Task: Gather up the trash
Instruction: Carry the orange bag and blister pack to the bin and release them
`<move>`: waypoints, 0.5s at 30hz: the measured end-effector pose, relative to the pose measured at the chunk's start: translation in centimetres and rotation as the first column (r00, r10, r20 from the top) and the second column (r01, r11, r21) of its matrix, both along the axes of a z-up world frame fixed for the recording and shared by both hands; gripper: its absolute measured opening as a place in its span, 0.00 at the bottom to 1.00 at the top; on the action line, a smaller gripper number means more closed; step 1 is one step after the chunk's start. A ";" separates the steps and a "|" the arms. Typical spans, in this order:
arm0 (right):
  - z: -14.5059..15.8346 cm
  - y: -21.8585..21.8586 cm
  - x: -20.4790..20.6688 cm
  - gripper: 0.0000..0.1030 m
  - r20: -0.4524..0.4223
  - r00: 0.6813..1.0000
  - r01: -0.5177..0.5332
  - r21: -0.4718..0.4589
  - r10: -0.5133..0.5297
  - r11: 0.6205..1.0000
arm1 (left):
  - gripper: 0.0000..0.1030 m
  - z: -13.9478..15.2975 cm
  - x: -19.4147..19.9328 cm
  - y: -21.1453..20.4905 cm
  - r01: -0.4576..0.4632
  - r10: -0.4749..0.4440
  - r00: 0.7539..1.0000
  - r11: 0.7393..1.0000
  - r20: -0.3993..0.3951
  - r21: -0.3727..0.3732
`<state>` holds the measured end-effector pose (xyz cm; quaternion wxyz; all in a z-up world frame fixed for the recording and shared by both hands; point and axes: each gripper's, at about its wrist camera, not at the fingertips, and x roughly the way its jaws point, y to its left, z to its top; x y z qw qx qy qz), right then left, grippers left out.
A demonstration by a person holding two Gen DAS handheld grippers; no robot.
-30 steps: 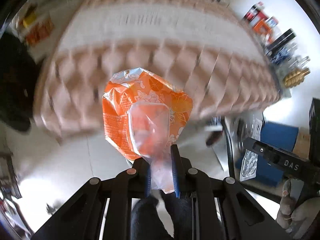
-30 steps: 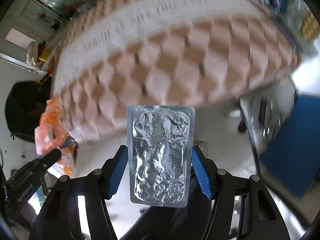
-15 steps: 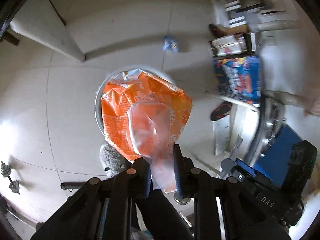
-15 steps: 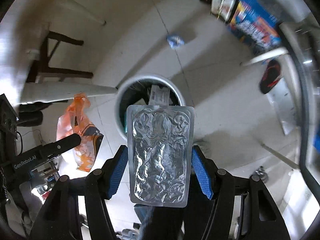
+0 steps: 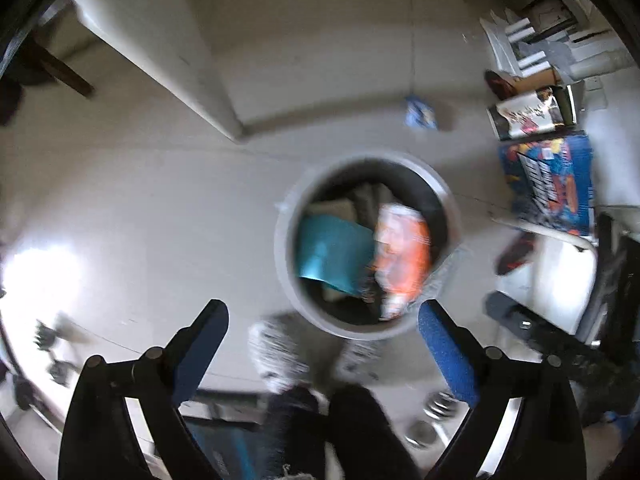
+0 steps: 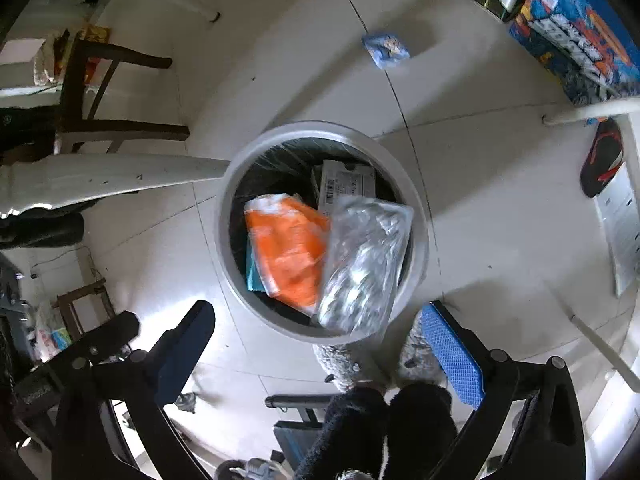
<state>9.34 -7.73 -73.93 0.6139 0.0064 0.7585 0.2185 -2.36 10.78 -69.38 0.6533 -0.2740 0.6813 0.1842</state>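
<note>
Trash is dropping: orange wrapper [image 6: 290,246] and foil pack [image 6: 366,264], clamped a second ago, are now in the bin [image 6: 416,216], left gripper [image 5: 322,334] and right gripper [image 6: 318,334] fingers opening wide, empty; blue packet [image 6: 386,50] left on floor.

Around the blue carton on the tiled floor

We take the big blue printed carton [image 6: 576,32] as our landmark: it lies along the upper right of the pale floor tiles [image 6: 480,184]. Touching its upper end stands a smaller box with a picture on its face [image 5: 528,114]. Below the carton we see a black-and-red slipper [image 6: 602,160], and beneath that a flat white sheet [image 6: 622,232]. Well to the carton's left a small blue packet [image 6: 386,50] lies alone on the tiles. Far across the floor from the carton stands a dark wooden chair [image 6: 104,96], with a white table edge [image 6: 100,180] just below it.
</note>
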 end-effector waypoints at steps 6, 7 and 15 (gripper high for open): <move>8.8 -0.5 -1.8 1.00 0.096 0.993 -0.056 -0.045 0.061 0.997 | 0.94 7.2 -2.1 -0.4 0.030 -0.033 0.999 0.994 0.027 0.106; 10.7 -0.8 -2.1 1.00 0.112 0.992 -0.059 -0.049 0.064 0.997 | 0.94 8.5 -2.4 -0.7 0.034 -0.037 0.999 0.993 0.030 0.111; 25.8 -3.8 -4.7 1.00 0.212 0.973 -0.077 -0.069 0.090 0.995 | 0.94 20.5 -3.9 -3.8 0.055 -0.066 0.994 0.991 0.089 0.120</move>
